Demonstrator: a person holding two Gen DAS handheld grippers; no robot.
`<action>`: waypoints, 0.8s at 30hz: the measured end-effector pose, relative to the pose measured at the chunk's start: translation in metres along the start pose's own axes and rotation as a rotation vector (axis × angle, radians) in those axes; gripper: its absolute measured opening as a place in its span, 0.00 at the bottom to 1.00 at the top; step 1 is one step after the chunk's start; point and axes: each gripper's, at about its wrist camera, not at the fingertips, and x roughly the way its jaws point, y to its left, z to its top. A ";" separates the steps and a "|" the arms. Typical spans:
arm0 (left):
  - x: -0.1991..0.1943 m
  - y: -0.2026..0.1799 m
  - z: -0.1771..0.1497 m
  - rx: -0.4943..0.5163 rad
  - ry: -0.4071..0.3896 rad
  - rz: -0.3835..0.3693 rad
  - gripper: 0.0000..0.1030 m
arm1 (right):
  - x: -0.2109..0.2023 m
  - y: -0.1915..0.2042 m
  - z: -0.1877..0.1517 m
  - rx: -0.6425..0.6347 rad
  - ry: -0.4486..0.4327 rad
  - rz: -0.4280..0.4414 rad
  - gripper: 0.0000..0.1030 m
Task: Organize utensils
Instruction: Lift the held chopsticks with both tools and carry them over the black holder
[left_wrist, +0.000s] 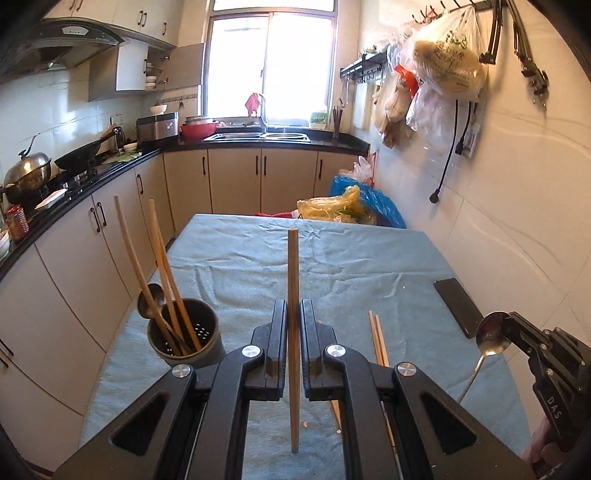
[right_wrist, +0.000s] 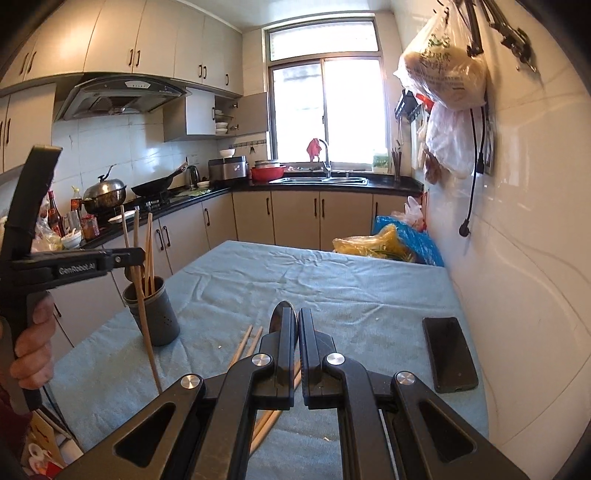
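Note:
My left gripper (left_wrist: 293, 306) is shut on a wooden chopstick (left_wrist: 293, 266), held upright above the table. It also shows in the right wrist view (right_wrist: 142, 254), beside the holder. A dark grey utensil holder (left_wrist: 192, 339) stands at the table's left with several chopsticks and a spoon in it; it also shows in the right wrist view (right_wrist: 157, 314). My right gripper (right_wrist: 296, 314) is shut on a metal spoon (right_wrist: 283, 317), also seen from the left (left_wrist: 493, 334). Two loose chopsticks (left_wrist: 378, 339) lie on the cloth between the grippers.
The table has a blue cloth (left_wrist: 332, 258). A black phone (right_wrist: 448, 354) lies near the right edge by the tiled wall. Plastic bags (left_wrist: 354, 206) sit beyond the table's far end. Counter and cabinets (left_wrist: 74, 240) run along the left.

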 end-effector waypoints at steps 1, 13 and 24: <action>-0.002 0.002 0.001 -0.003 0.000 -0.004 0.06 | 0.000 0.001 0.000 -0.004 -0.004 -0.007 0.03; -0.036 0.019 0.020 -0.023 -0.047 -0.008 0.06 | 0.007 0.027 0.022 -0.063 -0.028 0.001 0.03; -0.077 0.043 0.065 -0.020 -0.136 0.029 0.06 | 0.028 0.066 0.069 -0.118 -0.091 0.024 0.03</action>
